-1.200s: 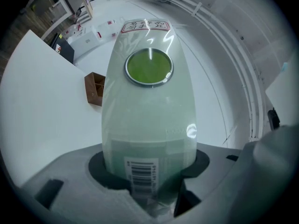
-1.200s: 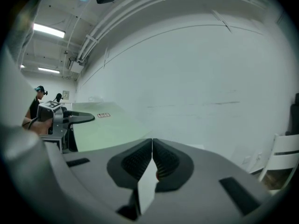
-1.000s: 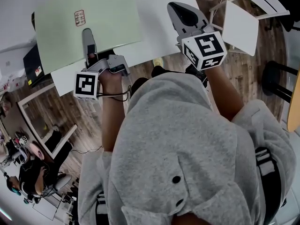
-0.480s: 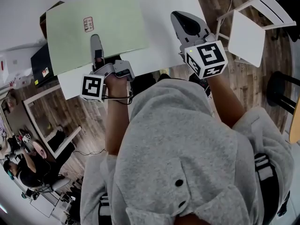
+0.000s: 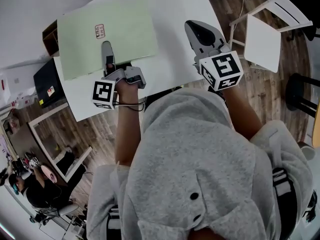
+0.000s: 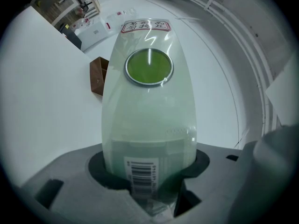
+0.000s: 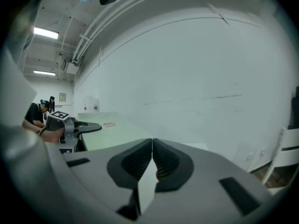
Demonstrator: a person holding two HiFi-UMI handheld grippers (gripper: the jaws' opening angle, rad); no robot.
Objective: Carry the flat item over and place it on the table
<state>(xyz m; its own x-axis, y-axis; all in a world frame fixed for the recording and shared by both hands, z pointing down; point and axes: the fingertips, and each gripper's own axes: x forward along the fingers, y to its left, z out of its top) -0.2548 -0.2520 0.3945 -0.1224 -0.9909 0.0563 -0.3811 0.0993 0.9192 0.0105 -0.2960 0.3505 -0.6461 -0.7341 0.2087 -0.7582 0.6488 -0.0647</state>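
A flat pale green packet [image 5: 105, 34] with a small red label is over the left part of the white table [image 5: 175, 14]. My left gripper [image 5: 107, 59] is shut on its near edge. In the left gripper view the packet [image 6: 148, 101] runs away from the jaws, with a round green disc [image 6: 148, 67] in it and a barcode [image 6: 140, 176] by the pads. Whether it rests on the table I cannot tell. My right gripper [image 5: 200, 34] is shut and empty over the table's right part; its pads [image 7: 152, 146] meet. The right gripper view shows the packet [image 7: 117, 132] at the left.
A white chair [image 5: 262, 34] stands on the wooden floor to the right of the table. A brown box [image 6: 98, 76] lies beyond the table's left side. Dark furniture [image 5: 47, 79] is at the left, and a person [image 5: 30, 191] sits at the lower left.
My left gripper has carried the green packet forward, from the table's left edge to further over the white top. The right gripper has stayed shut and has shifted only slightly.
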